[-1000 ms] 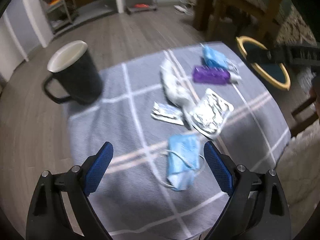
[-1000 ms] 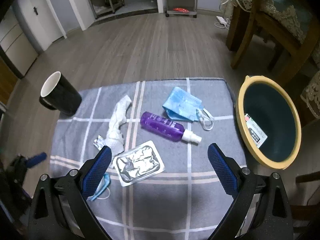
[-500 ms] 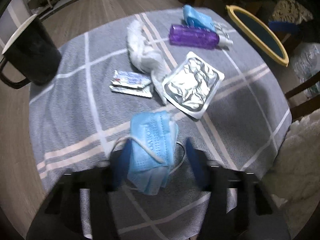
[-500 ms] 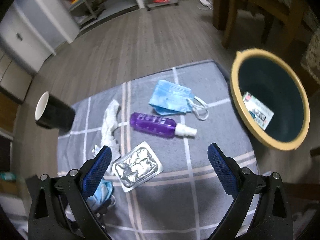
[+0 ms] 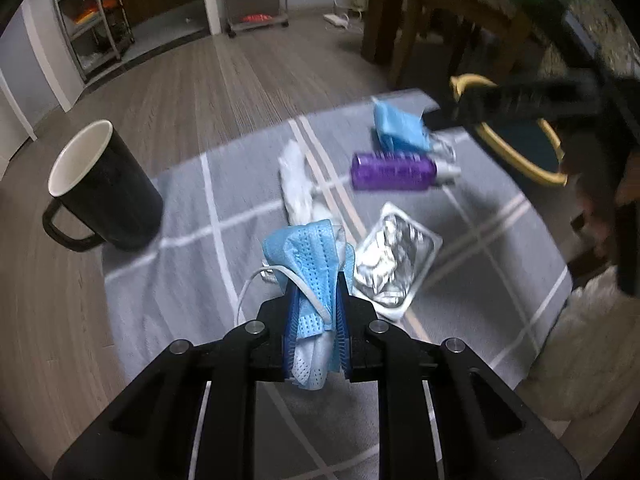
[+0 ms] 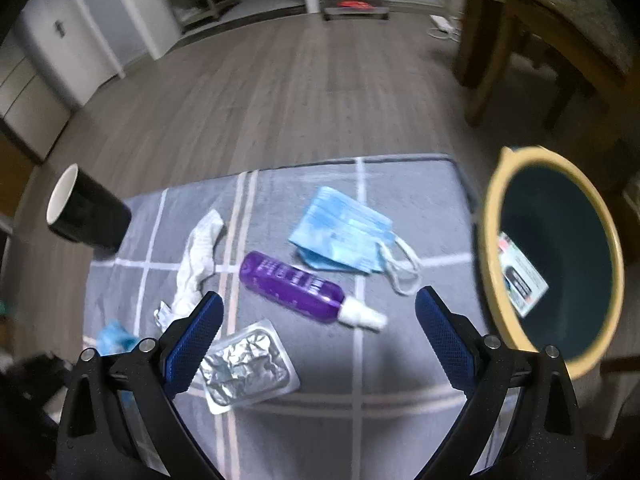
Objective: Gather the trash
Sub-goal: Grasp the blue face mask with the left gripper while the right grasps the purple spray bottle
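Note:
My left gripper [image 5: 315,304] has its jaws closing on a crumpled blue face mask [image 5: 310,256], which hangs bunched between the pads above the grey checked cloth [image 5: 180,292]. My right gripper [image 6: 316,336] stands open over the cloth, nothing between its fingers. Below it lie a purple spray bottle [image 6: 292,282], a second blue mask [image 6: 340,236], a foil blister pack [image 6: 244,368] and a crumpled white tissue [image 6: 198,256]. The same bottle [image 5: 394,170] and foil pack [image 5: 394,264] appear in the left wrist view. A yellow-rimmed dark bin [image 6: 492,240] stands at the cloth's right, a packet inside.
A black mug [image 5: 106,188] with a white inside stands at the cloth's left edge. Wooden chair and table legs [image 6: 496,68] rise behind the bin. Metal shelves [image 5: 92,20] line the far wall. Wood floor surrounds the cloth.
The left gripper went from wide open above the blue mask to clamped on it and lifted it off the cloth. The right gripper came lower and nearer to the purple bottle.

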The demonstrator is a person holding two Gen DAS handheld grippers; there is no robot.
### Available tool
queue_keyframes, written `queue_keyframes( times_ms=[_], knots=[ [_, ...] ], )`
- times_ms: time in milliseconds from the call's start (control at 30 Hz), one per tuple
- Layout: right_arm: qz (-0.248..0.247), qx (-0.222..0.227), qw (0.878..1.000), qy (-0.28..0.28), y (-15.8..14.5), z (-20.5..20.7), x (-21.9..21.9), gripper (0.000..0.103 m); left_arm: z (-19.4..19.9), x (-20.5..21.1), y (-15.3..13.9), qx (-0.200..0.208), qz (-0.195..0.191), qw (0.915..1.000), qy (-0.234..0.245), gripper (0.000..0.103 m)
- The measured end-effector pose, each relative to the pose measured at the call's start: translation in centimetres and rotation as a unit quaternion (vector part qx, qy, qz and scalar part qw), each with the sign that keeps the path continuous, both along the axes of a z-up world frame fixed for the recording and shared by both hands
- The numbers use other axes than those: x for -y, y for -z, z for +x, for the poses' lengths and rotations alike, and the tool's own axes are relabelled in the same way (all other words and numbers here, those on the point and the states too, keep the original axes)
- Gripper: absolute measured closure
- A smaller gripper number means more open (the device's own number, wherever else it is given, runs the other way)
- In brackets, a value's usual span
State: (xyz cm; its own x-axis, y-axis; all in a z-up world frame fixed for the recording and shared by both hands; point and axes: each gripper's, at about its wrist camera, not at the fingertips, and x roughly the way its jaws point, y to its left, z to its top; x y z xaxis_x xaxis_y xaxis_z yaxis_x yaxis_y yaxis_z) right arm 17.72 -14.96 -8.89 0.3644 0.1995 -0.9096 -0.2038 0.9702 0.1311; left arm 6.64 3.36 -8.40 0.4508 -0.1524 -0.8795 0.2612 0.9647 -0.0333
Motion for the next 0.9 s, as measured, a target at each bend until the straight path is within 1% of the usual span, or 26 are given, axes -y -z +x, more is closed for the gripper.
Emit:
queue_keyframes(
  times_ms=[33,67,100,133,167,200,300,467,567,667,800,833,900],
  knots=[
    [0.004,-0.002,1.0,-0.01,0.3,0.2,-0.3,0.009,0.3,-0.3,-0.2,-0.001,-0.006,1.0,-0.007,0.087],
    [0.005,-0.001,1.0,-0.02,0.6,0.3,-0.7,0.012,0.4,-0.6,-0.3,-0.002,-0.008,0.9999,-0.012,0.087],
    [0.001,0.0,0.999,-0.035,0.9,0.4,-1.2,0.021,0.6,-1.1,-0.4,-0.004,-0.011,0.9998,-0.019,0.087],
    [-0.008,0.0,0.999,-0.05,1.2,0.6,-1.7,0.026,0.8,-1.6,-0.5,-0.008,-0.017,0.9995,-0.027,0.087],
    [-0.014,0.001,0.998,-0.06,1.5,0.6,-2.1,0.033,1.0,-1.7,-0.4,-0.01,-0.02,0.9992,-0.032,0.087],
    [-0.029,0.002,0.996,-0.079,2.0,0.7,-2.7,0.035,1.3,-2.0,-0.4,-0.013,-0.022,0.999,-0.037,0.087],
    [-0.057,0.005,0.993,-0.106,3.2,0.8,-3.6,0.036,1.6,-2.4,-0.3,-0.016,-0.024,0.9988,-0.04,0.087],
    [-0.075,-0.004,0.988,-0.136,4.8,1.1,-4.6,0.036,2.2,-2.1,0.2,-0.025,-0.033,0.9983,-0.041,0.087],
    [-0.078,-0.011,0.986,-0.147,5.4,1.2,-5.0,0.036,2.4,-1.8,0.6,-0.031,-0.034,0.9982,-0.039,0.087],
    [-0.099,-0.008,0.982,-0.16,6.1,0.9,-5.5,0.036,2.5,-1.5,0.9,-0.034,-0.031,0.9983,-0.036,0.087],
    [-0.108,-0.014,0.98,-0.164,6.6,0.9,-5.8,0.036,2.5,-1.3,1.1,-0.037,-0.029,0.9983,-0.036,0.087],
    [-0.11,-0.026,0.98,-0.166,7.0,0.9,-5.8,0.037,2.5,-1.4,1.2,-0.038,-0.029,0.9982,-0.037,0.087],
    [-0.106,-0.056,0.979,-0.163,7.7,1.0,-5.8,0.049,2.5,-1.4,1.2,-0.039,-0.028,0.9982,-0.037,0.087]
  ],
)
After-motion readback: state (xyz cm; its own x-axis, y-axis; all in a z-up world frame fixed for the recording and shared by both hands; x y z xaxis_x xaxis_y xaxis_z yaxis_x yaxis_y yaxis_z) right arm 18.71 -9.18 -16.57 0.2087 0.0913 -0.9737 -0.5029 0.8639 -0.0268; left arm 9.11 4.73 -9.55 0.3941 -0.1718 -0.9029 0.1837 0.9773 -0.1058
